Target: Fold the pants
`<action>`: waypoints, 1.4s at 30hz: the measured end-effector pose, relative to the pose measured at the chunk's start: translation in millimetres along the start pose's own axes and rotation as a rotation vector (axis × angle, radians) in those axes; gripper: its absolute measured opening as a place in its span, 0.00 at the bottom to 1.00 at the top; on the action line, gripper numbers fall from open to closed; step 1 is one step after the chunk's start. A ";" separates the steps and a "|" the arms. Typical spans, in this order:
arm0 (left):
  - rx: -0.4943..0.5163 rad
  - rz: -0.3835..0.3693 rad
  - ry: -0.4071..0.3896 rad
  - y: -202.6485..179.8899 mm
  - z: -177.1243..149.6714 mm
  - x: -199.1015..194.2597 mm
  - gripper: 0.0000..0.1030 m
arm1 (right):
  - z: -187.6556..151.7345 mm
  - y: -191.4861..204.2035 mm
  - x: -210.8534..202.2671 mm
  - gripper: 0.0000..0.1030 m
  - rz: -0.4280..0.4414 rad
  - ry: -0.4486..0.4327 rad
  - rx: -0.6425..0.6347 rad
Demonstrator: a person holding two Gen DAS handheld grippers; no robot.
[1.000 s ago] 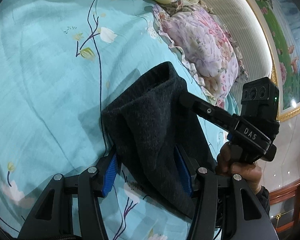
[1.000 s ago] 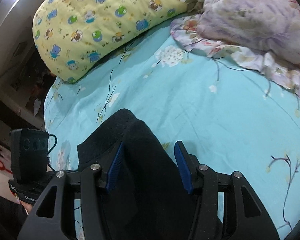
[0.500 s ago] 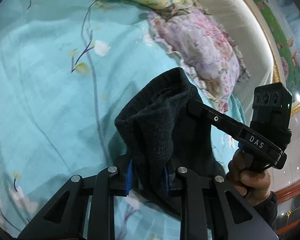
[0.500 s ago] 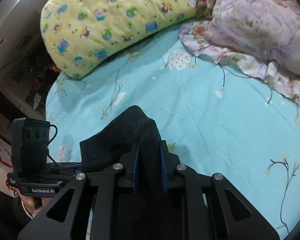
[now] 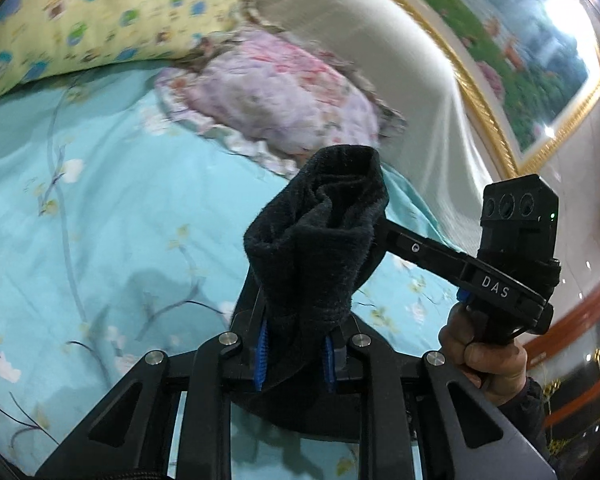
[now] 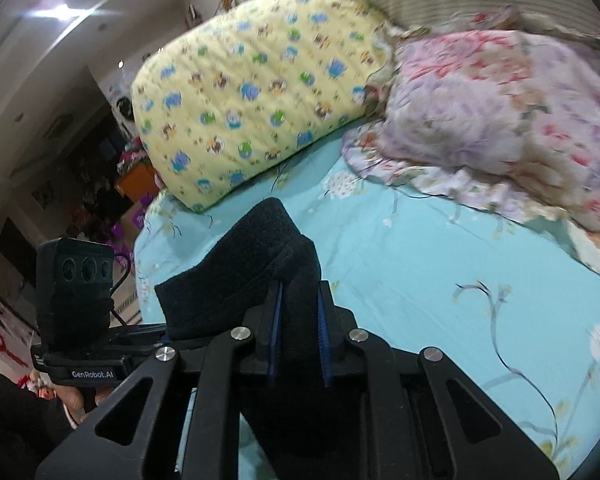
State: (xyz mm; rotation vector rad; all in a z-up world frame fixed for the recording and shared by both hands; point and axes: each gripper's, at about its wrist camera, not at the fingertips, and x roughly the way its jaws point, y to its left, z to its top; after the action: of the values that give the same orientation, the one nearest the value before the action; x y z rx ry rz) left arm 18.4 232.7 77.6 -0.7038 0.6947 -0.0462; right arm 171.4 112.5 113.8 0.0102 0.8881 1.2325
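Note:
The dark fleece pants [image 5: 316, 240] hang in a bunched fold above the teal bed sheet [image 5: 100, 220]. My left gripper [image 5: 296, 344] has the cloth between its blue pads, and its jaws are still closing on it. The right gripper's arm [image 5: 428, 252] reaches into the same fold from the right, held by a hand [image 5: 480, 356]. In the right wrist view my right gripper [image 6: 298, 312] pinches the pants [image 6: 236, 276] too, its jaws also closing. The left gripper's camera block [image 6: 80, 280] sits at the left. Both lifted edges are clear of the sheet [image 6: 420, 280].
A yellow cartoon-print pillow [image 6: 252, 92] and a floral pink pillow [image 6: 500, 120] lie at the head of the bed, also seen as yellow pillow [image 5: 80, 20] and floral pillow [image 5: 276, 92]. A white headboard [image 5: 360, 40] and framed picture [image 5: 540, 60] stand behind. Room clutter [image 6: 132, 184] lies beyond the bed's left edge.
Both grippers went from open around the pants' edge to pinching it. Both then rose and lifted the cloth off the sheet, and the views tilted up toward the pillows.

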 end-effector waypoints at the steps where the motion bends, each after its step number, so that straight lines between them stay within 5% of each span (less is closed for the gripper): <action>1: 0.013 -0.007 0.004 -6.8 -2.9 -0.4 0.20 | -3.1 -1.7 -7.5 0.16 -0.003 -0.011 0.006; 26: 0.292 -0.162 0.241 -177.9 -80.3 61.3 0.19 | -129.2 -74.2 -168.4 0.16 -0.084 -0.280 0.270; 42: 0.420 -0.146 0.393 -224.7 -133.3 116.1 0.19 | -208.6 -116.2 -209.8 0.16 -0.124 -0.354 0.426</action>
State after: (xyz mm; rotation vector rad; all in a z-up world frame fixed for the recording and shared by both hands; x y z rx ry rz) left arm 70.2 -48.4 74.9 -0.3386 0.9714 -0.4619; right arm 131.4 -194.4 41.2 0.4932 0.8103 0.8722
